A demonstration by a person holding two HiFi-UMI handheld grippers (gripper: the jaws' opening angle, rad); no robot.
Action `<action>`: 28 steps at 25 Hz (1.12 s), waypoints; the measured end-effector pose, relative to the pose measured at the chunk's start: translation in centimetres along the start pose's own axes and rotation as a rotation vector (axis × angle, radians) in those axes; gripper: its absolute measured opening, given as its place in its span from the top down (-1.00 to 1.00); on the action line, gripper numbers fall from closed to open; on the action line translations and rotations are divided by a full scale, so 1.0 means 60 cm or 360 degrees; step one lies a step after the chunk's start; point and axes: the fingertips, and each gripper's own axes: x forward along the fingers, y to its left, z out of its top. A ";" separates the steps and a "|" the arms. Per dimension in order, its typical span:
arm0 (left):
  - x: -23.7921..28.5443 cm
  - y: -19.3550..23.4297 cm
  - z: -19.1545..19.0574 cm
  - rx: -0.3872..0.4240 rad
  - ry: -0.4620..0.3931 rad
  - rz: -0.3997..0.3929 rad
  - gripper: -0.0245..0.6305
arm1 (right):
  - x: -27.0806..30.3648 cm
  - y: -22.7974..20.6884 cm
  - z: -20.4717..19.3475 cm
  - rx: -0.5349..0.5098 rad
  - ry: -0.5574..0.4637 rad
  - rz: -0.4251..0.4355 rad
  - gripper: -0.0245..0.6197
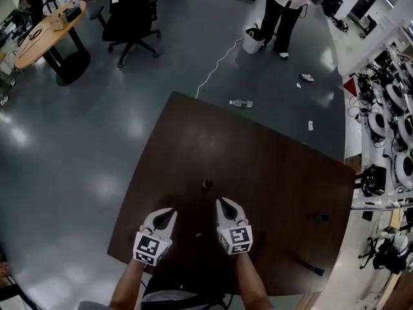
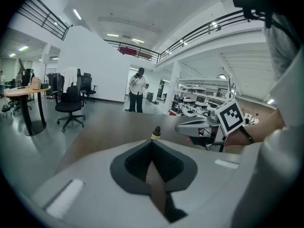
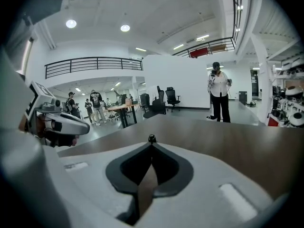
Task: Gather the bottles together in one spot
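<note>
Left claw (image 2: 152, 142), right claw (image 3: 152, 143) closed | bottle (image 2: 155, 134) label: left gripper view only

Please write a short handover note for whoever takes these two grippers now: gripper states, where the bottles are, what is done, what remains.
Left gripper: shut, empty, over the near part of the table.
Right gripper: shut, empty, beside the left one.
Bottles: a small bottle stands just ahead, between both grippers; a dark bottle is far right; a third bottle seems to lie near the right front edge.
Done: nothing gathered.
Left: bring all three to one spot.
</note>
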 end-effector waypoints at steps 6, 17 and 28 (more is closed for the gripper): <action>0.029 0.018 -0.008 -0.0033 0.0030 -0.0004 0.92 | 0.037 0.002 -0.011 0.0007 0.0029 0.0036 0.92; 0.034 0.018 -0.030 -0.0046 0.0067 -0.0037 0.92 | 0.079 0.006 -0.024 -0.0021 0.0067 0.0070 0.56; 0.025 0.024 -0.039 -0.0061 0.0086 -0.0023 0.92 | 0.125 0.011 -0.021 -0.0101 0.0101 0.0122 0.35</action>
